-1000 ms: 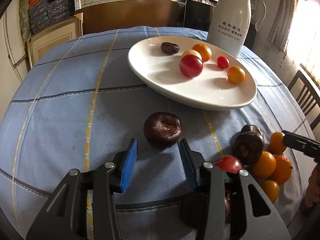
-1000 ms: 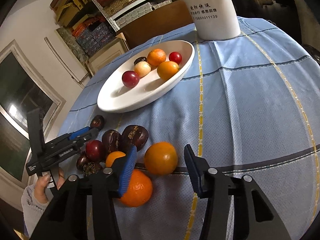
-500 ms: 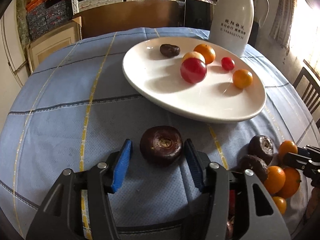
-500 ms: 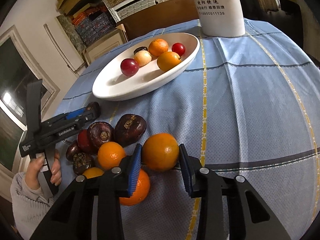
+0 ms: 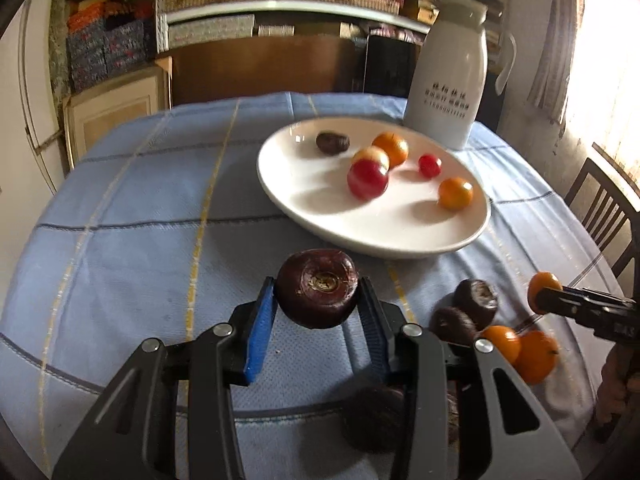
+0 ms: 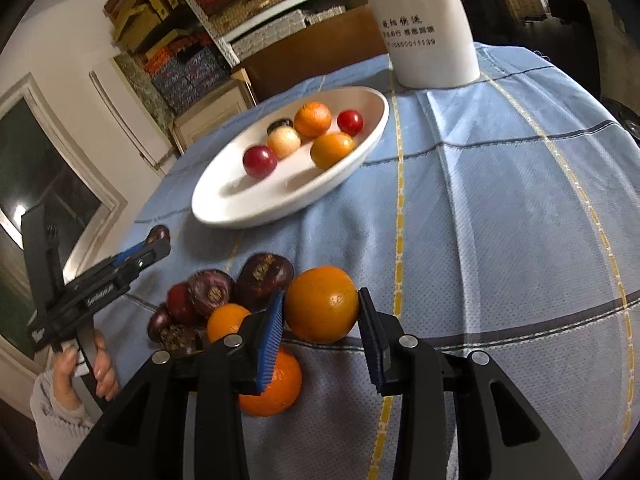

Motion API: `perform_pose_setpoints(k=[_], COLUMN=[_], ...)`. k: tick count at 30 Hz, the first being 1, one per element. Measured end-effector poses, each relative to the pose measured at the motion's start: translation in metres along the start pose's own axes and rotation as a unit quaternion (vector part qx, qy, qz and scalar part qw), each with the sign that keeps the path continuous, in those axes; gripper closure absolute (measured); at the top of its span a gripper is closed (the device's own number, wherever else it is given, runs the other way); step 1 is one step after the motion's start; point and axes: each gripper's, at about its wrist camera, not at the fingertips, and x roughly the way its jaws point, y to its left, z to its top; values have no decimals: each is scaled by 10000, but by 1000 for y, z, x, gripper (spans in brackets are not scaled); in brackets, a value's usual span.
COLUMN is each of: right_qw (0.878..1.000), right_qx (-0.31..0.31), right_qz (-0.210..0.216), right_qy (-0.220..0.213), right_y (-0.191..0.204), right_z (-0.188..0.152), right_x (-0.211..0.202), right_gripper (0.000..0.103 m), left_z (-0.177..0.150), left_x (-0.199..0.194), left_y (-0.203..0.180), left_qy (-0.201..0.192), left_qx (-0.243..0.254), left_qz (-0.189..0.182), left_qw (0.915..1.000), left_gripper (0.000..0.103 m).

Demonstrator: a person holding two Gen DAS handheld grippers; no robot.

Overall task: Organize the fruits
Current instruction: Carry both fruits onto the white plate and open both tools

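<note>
Nearest the lens in the left wrist view, the left gripper (image 5: 318, 306) has its jaws pinching a dark purple fruit (image 5: 318, 288) from both sides, low in the centre of the frame and clear of the blue cloth of the desk (image 5: 140, 220). Left of it the cloth lies bare out to the desk's curved edge at the left of the frame. At lower right a cluster of dark fruits (image 5: 466, 312) and small oranges (image 5: 520, 350) crowds the cloth, with the right gripper's tip reaching in from the right edge. Beyond, right of centre, the white plate (image 5: 320, 208) carries six fruits, and a white jug (image 5: 448, 92) stands behind it at upper right.

Similarly, in the right wrist view the right gripper (image 6: 322, 312) has its jaws pressed onto a large orange (image 6: 322, 304), low in the centre. Another orange (image 6: 276, 388) sits below the left jaw, and the pile of dark fruits (image 6: 240, 284) lies just left. Right of the orange the cloth is open to the desk's right edge. At far left a hand (image 6: 86, 364) holds the left gripper near the desk's rim. Farther up, the plate sits centre-left, the jug at top.
</note>
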Motion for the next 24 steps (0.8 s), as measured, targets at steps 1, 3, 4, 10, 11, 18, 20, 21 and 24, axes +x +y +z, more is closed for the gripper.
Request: perform_pose_setpoints(k=[1,3,4,10,11,18,20,21,24], right_qw=[10000,9996,9993,9986,9987,9996,9996,9994,9991], right_qx=[21,78,69,-253,-262,-211,-175,-121,-115], right_qz=[42,132,173,256,250,51,63,92,123], right_qy=[-79,-238,-317,-377,-363,-158,-234,-301,-386], right_y=[0,2,7,45,48,46,42,40,38], right_z=[2,9,17,67,73,89,90,90,84], right_x=[-4,-10,-12,7,15,64,59,54,42], right_gripper=[66,66,66,66,66,59,59,59,56], left_z=[2,12,19,62,65,60,59,59,54], left_x=[-5,-11,-11,15,23,67,67,66,55], left_y=[-1,-5,-6,-15,-15,-13,-9,-7,-5], left_qy=[-53,-145,-165,-106,-66,205,205,219,149], left_qx=[7,6,6,-37,-72,-36,-129,-231,-242], left_qz=[0,-47,-56,47,37,67,-2,-105,-65], left_qw=[10000,9999,9998,9999,9999,9998,9997,9994,9996], left_gripper=[63,63,63,63,63,48,48,47,38])
